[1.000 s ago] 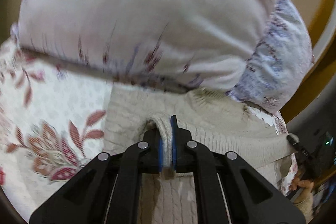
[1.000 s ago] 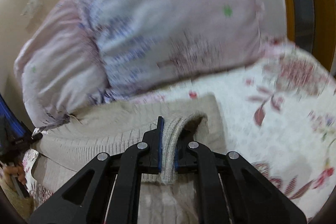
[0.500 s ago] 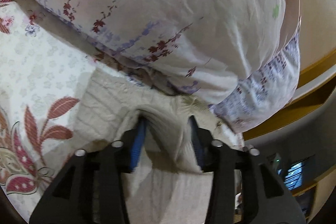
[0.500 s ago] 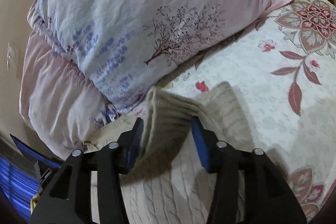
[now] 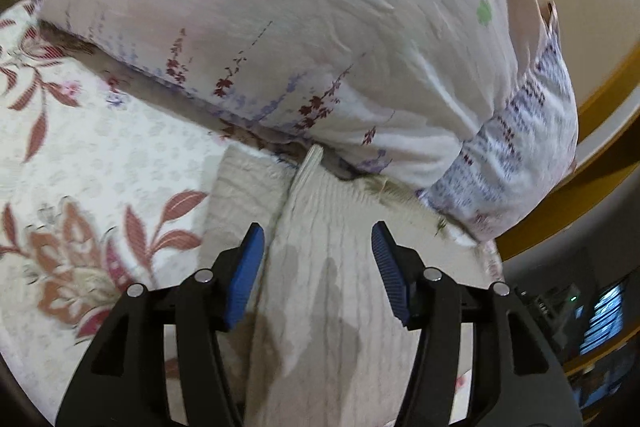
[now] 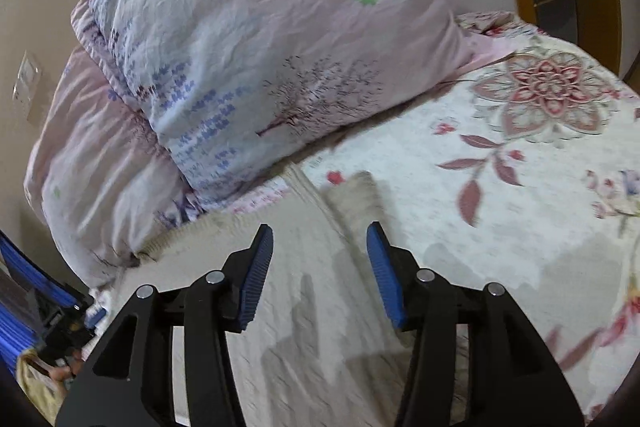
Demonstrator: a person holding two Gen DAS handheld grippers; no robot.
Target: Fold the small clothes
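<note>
A beige cable-knit sweater lies on the flowered bedspread, its far edge against the pillows. In the left wrist view a folded ridge of the knit runs between the blue pads, which stand apart from it. My left gripper hangs just above the sweater, its jaws opening. In the right wrist view the sweater lies flat under my right gripper. Its jaws are closing slightly but still stand wide, and its pads press on nothing.
Two large pale floral pillows are stacked right behind the sweater. The bedspread stretches out on both sides. A wooden bed frame borders the pillows.
Both grippers were shut on pinched folds of the sweater; both have let go and opened wide. The released knit has dropped flat onto the bed, and both cameras have rolled a little.
</note>
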